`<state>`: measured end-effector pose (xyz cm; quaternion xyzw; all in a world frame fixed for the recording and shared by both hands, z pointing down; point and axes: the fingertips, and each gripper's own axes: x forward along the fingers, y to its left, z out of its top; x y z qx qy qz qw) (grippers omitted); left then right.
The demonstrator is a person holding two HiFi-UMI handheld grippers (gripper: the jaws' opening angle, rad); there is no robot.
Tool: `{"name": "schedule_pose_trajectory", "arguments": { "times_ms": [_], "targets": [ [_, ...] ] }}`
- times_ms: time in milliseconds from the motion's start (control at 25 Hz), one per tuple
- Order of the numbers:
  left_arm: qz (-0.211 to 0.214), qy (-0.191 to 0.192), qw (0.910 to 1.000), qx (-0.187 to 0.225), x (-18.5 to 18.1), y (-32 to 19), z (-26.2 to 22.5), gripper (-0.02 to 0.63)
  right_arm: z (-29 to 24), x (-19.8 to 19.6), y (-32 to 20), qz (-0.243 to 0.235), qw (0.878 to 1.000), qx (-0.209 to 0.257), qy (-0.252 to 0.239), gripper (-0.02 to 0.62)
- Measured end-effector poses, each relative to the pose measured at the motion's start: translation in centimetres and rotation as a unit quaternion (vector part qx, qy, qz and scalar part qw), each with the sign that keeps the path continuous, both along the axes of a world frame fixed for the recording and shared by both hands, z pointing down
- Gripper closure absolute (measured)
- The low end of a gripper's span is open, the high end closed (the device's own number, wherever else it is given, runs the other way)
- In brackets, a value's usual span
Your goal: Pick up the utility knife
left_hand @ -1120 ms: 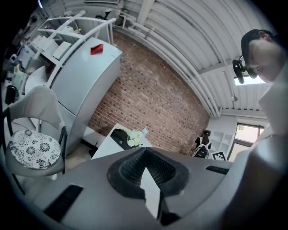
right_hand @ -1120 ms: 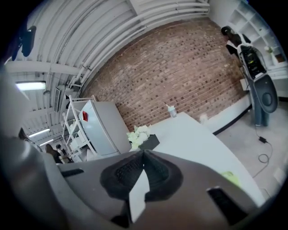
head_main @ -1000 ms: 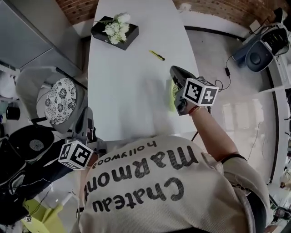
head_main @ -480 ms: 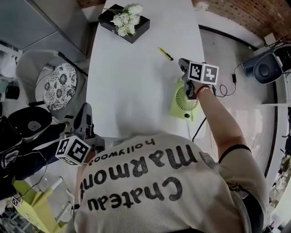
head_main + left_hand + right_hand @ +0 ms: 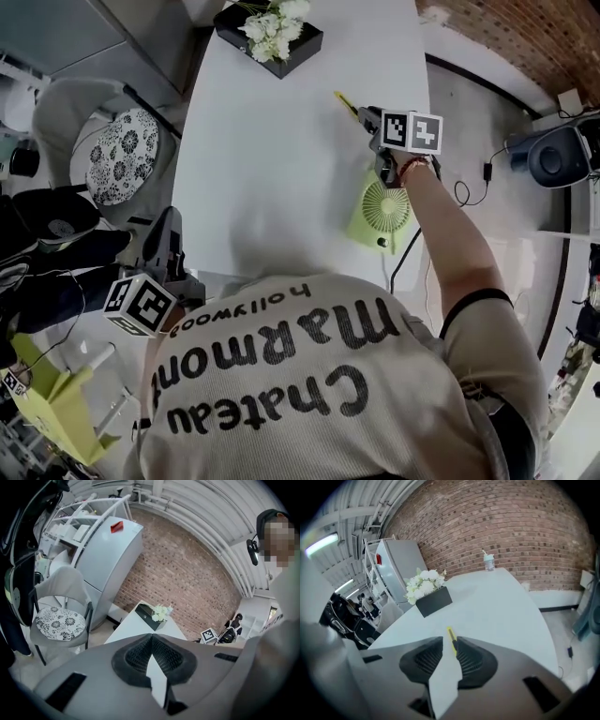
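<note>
The slim knife [image 5: 450, 634], lower centre on the desk [image 5: 501, 602], looks light, stiff and slippery, so it suits a mid-handle pinch from the right gripper [image 5: 450, 649], whose jaws have just been opening and stand spread just short of it, with nothing pinched.

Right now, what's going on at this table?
A person holds a claw in each hand. The right claw reaches across the white table to the yellow utility knife. Its jaws have just been opening, and the knife lies ahead in line with their gap, not gripped. The left claw is shut and empty, held off the table's near edge.
</note>
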<state>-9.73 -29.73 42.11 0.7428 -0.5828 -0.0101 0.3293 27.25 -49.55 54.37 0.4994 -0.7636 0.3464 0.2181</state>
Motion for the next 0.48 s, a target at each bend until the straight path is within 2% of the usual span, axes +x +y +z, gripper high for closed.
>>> {"name": "schedule_pose_trajectory", "arguments": {
  "times_ms": [200, 480],
  "targets": [
    [-0.004, 0.001, 1.0000, 0.004, -0.1, -0.4, 0.2, 0.604, 1.7, -0.8, -0.8, -0.036, 0.998, -0.013, 0.045, 0.471],
    [-0.013, 0.006, 0.9999, 0.000, -0.5, -0.5, 0.9, 0.605, 3.1, -0.7, -1.6, -0.035, 0.997, -0.029, 0.067, 0.448]
  ]
}}
